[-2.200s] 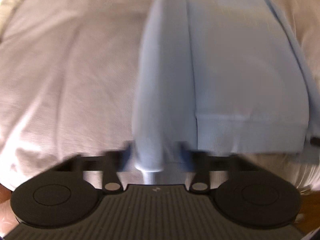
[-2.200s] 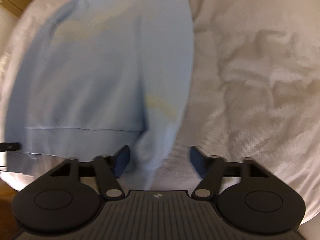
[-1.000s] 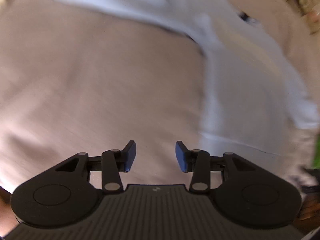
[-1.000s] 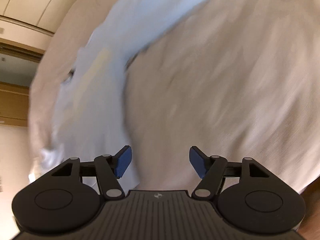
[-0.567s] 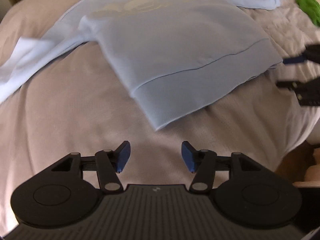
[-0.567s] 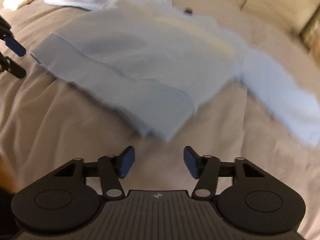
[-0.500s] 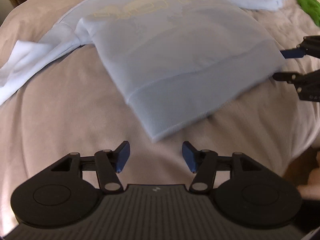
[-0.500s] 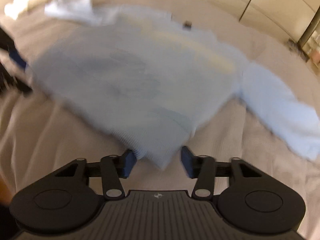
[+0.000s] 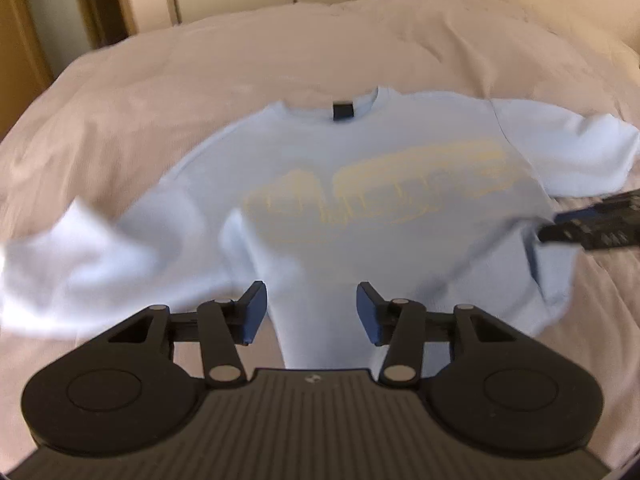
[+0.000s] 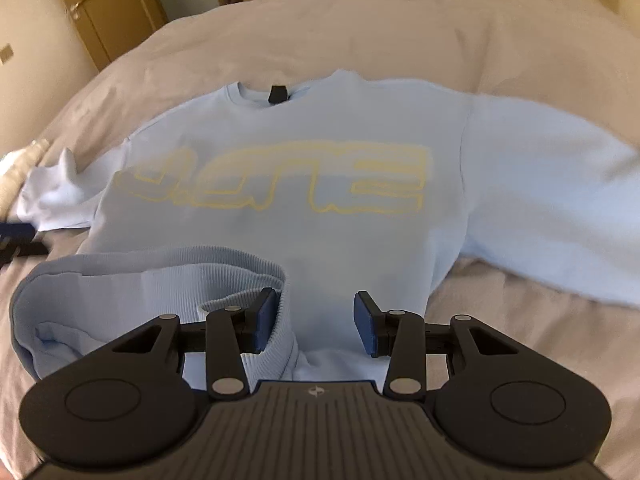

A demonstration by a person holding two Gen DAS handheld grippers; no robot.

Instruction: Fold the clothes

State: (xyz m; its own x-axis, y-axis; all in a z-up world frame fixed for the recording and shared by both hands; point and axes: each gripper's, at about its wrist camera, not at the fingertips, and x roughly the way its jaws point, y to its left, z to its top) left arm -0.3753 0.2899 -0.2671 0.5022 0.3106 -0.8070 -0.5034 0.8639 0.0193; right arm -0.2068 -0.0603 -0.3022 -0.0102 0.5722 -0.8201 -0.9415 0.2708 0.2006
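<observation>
Right wrist view: my right claw (image 10: 316,322) sits half-open over the sweater's (image 10: 304,216) hem (nothing pinched); collar lies straight ahead.

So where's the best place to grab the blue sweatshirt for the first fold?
Probably the ribbed hem of the sweatshirt, taken from the near edge. It is the closest part, thick and already lifted off the bed cover, and both sleeves lie spread sideways.

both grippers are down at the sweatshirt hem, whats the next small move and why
Probably close both grippers on the hem. The sweatshirt lies face up on the bed, and the hem sits between the pads of the right gripper and the left gripper, which look unclamped. Then lift it toward the collar.
</observation>
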